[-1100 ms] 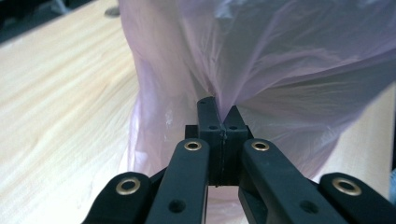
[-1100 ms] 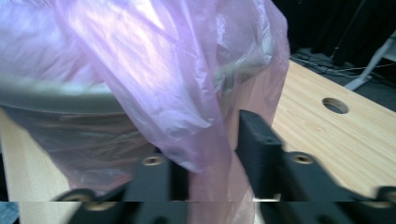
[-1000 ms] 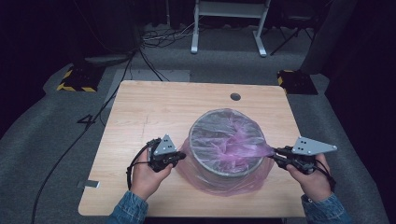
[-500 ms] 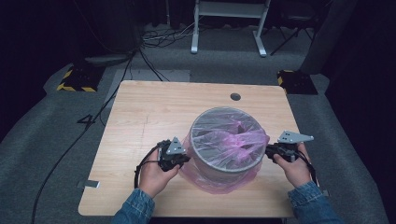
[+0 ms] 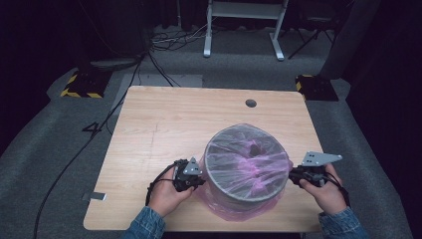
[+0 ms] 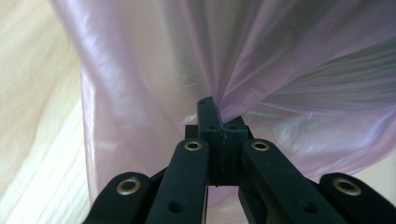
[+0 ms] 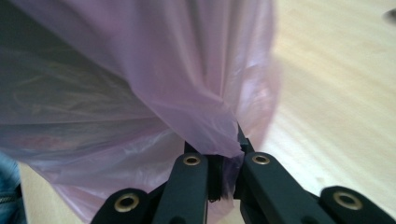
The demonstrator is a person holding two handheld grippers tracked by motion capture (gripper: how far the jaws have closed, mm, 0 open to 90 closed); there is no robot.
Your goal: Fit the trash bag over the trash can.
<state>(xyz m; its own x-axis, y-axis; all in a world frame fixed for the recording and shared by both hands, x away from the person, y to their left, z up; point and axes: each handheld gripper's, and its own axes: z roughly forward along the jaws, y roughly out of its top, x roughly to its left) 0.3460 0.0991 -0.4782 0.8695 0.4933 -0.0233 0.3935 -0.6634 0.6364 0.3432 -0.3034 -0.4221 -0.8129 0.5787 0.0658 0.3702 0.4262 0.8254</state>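
Right now both grippers are clamped on the pink plastic bag (image 5: 249,206) — one on each side of the grey round bin (image 5: 247,167) it's pulled over.

Left gripper (image 5: 195,180): jaws fully together with a pinch of bag film caught between them. In the left gripper view the film (image 6: 261,70) fans up and away from the jaw tips in taut pleats, and bare wooden table (image 6: 32,116) shows off to the left of the jaws. In the high view the bin wall is just beside this gripper's tips, on its inner side; the hand (image 5: 166,196) sits behind it near the table's front edge.

Right gripper (image 5: 293,175): same story, jaws closed on a fold of the bag. In the right gripper view the film (image 7: 187,84) drapes over the jaw tips and bulges to their left, with light wood to their right. The bin's rim is just ahead of the tips in the high view. The grey three-cornered plate (image 5: 321,158) sits on top; the hand (image 5: 323,189) is behind it.

Bag is stretched across the bin mouth — film spans the opening between the two grippers, looks tight over the rim, with pink slack bunched inside the bin. Loose hem spills onto the table at the bin's base, between the two hands. Bin stands upright, roughly midway between the grippers, toward the front right part of the table.
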